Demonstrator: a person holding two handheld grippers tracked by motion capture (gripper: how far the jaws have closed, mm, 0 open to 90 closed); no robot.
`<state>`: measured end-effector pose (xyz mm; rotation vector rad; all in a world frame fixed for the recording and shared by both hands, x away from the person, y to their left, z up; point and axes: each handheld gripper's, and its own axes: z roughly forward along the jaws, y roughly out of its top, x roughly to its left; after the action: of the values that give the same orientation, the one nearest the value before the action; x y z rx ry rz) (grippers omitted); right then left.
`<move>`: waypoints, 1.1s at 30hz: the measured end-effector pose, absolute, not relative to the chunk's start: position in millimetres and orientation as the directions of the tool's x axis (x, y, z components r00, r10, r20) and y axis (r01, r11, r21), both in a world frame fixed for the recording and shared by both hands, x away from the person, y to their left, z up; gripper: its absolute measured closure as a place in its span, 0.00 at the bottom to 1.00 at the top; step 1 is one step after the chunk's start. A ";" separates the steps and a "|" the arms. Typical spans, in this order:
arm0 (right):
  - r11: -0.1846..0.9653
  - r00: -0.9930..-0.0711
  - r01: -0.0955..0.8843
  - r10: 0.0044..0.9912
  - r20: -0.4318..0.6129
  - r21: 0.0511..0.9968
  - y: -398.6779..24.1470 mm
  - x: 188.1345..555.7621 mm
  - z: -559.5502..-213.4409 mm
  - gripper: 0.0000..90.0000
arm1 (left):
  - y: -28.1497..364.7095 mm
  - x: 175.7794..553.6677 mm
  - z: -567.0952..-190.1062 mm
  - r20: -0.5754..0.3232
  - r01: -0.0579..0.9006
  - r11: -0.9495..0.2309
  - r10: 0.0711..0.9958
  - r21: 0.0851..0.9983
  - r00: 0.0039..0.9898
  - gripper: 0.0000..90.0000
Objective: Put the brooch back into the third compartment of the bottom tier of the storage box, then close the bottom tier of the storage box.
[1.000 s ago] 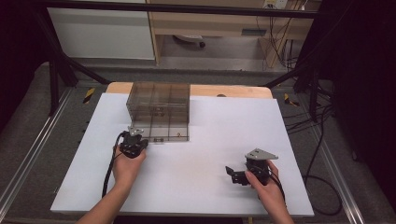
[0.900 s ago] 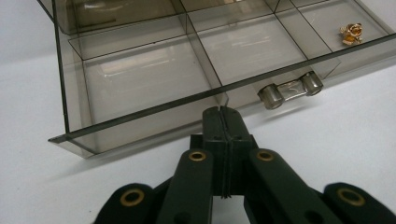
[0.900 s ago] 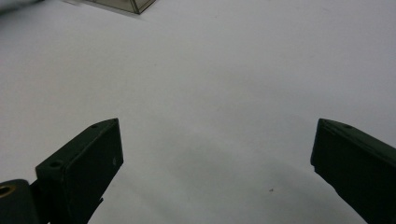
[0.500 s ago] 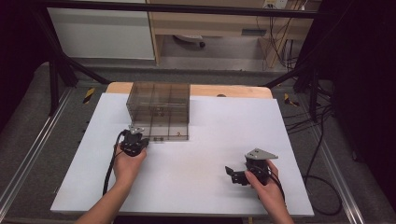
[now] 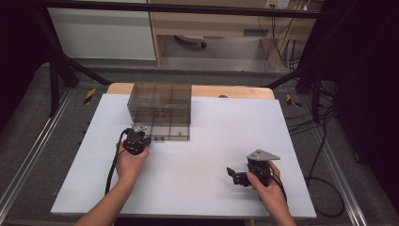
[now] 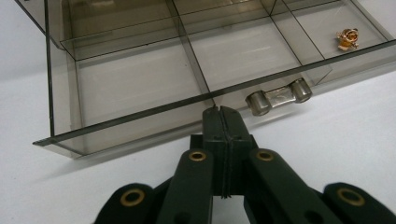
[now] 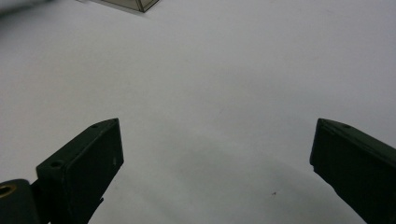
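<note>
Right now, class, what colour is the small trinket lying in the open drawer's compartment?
Gold: the trinket shows best in the left gripper view, in a compartment of the smoky drawer.

Little changes. The left gripper (image 5: 141,139) edges slightly closer to the drawer (image 5: 164,134) front, its shut tips now just beside the front panel, near the metal handle (image 6: 279,96).

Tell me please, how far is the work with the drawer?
The bottom drawer of the smoky box already stands pulled out, a gold trinket inside. The shut left gripper sits at its front beside the metal handle. The open right gripper waits aside.
</note>
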<state>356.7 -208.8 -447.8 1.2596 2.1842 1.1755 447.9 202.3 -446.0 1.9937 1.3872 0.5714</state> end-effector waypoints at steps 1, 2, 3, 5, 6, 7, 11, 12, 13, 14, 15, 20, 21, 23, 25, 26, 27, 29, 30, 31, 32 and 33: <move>0.260 -0.540 0.540 0.836 0.092 0.801 -208.8 356.8 -447.8 0.04 | 202.2 447.9 -445.8 -0.004 0.660 -0.244 0.937 0.710 0.350 1.00; 0.261 -0.540 0.538 0.837 0.090 0.801 -208.6 357.0 -448.0 0.04 | 202.1 447.8 -445.6 -0.003 0.660 -0.245 0.936 0.711 0.351 1.00; 0.263 -0.541 0.538 0.836 0.089 0.801 -208.4 357.0 -448.1 0.04 | 202.2 447.8 -445.5 -0.004 0.659 -0.245 0.936 0.711 0.352 1.00; 0.264 -0.542 0.537 0.836 0.088 0.801 -208.1 356.8 -448.1 0.04 | 202.4 448.0 -445.6 -0.004 0.660 -0.246 0.935 0.710 0.354 1.00; 0.264 -0.542 0.537 0.836 0.088 0.801 -208.2 356.7 -448.2 0.04 | 202.6 448.1 -445.7 -0.005 0.661 -0.246 0.935 0.709 0.354 1.00; 0.266 -0.543 0.536 0.836 0.086 0.801 -208.3 356.7 -448.3 0.04 | 202.7 448.3 -445.8 -0.006 0.661 -0.245 0.935 0.709 0.354 1.00; 0.264 -0.538 0.539 0.838 0.086 0.800 -208.9 356.7 -448.4 0.04 | 202.4 448.5 -446.0 -0.009 0.662 -0.246 0.934 0.708 0.356 1.00; 0.264 -0.538 0.539 0.838 0.086 0.800 -209.0 356.8 -448.4 0.04 | 202.4 448.5 -445.9 -0.011 0.662 -0.244 0.935 0.709 0.356 1.00; 0.262 -0.538 0.540 0.839 0.088 0.800 -209.1 356.8 -448.4 0.04 | 202.4 448.5 -445.8 -0.012 0.662 -0.242 0.935 0.709 0.356 1.00; 0.262 -0.538 0.539 0.839 0.088 0.800 -209.1 356.9 -448.5 0.04 | 202.3 448.5 -445.6 -0.012 0.661 -0.244 0.934 0.710 0.357 1.00; 0.265 -0.540 0.538 0.838 0.085 0.800 -209.0 357.0 -448.7 0.04 | 202.2 448.5 -445.3 -0.011 0.661 -0.246 0.933 0.709 0.359 1.00; 0.265 -0.539 0.539 0.838 0.086 0.799 -209.4 356.5 -448.6 0.04 | 202.7 448.6 -444.1 -0.012 0.661 -0.246 0.933 0.708 0.360 1.00; 0.265 -0.539 0.538 0.838 0.085 0.800 -209.6 356.6 -448.7 0.04 | 202.7 448.6 -443.9 -0.013 0.661 -0.246 0.933 0.709 0.360 1.00; 0.264 -0.538 0.539 0.838 0.085 0.800 -209.2 356.5 -448.5 0.04 | 202.8 448.7 -443.2 -0.012 0.662 -0.247 0.932 0.708 0.361 1.00; 0.268 -0.542 0.535 0.836 0.082 0.801 -208.7 356.6 -448.6 0.04 | 202.1 448.6 -442.8 -0.008 0.660 -0.248 0.933 0.709 0.360 1.00; 0.269 -0.543 0.537 0.836 0.084 0.799 -208.4 356.5 -448.6 0.04 | 201.7 448.6 -442.7 -0.004 0.658 -0.253 0.932 0.709 0.363 1.00; 0.269 -0.542 0.538 0.836 0.084 0.799 -208.1 356.5 -448.8 0.04 | 201.4 448.9 -442.7 -0.005 0.658 -0.254 0.931 0.709 0.364 1.00; 0.268 -0.540 0.541 0.838 0.084 0.797 -208.3 356.3 -448.9 0.04 | 201.0 449.5 -442.7 -0.006 0.660 -0.254 0.931 0.707 0.365 1.00; 0.269 -0.540 0.539 0.837 0.082 0.798 -208.7 356.4 -449.0 0.04 | 200.9 449.8 -442.6 -0.007 0.660 -0.254 0.931 0.707 0.365 1.00; 0.266 -0.538 0.540 0.839 0.084 0.799 -208.9 356.3 -448.9 0.04 | 200.8 450.1 -442.5 -0.007 0.659 -0.254 0.931 0.708 0.365 1.00; 0.266 -0.538 0.540 0.839 0.084 0.799 -209.4 356.2 -448.7 0.04 | 200.6 450.4 -442.3 -0.007 0.660 -0.253 0.931 0.708 0.364 1.00; 0.265 -0.537 0.541 0.839 0.085 0.798 -209.6 356.0 -448.7 0.04 | 200.5 450.8 -442.0 -0.004 0.660 -0.255 0.931 0.707 0.365 1.00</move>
<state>356.0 -209.6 -448.7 1.2581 2.1857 1.1604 450.8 200.5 -442.0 2.0080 1.3726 0.5627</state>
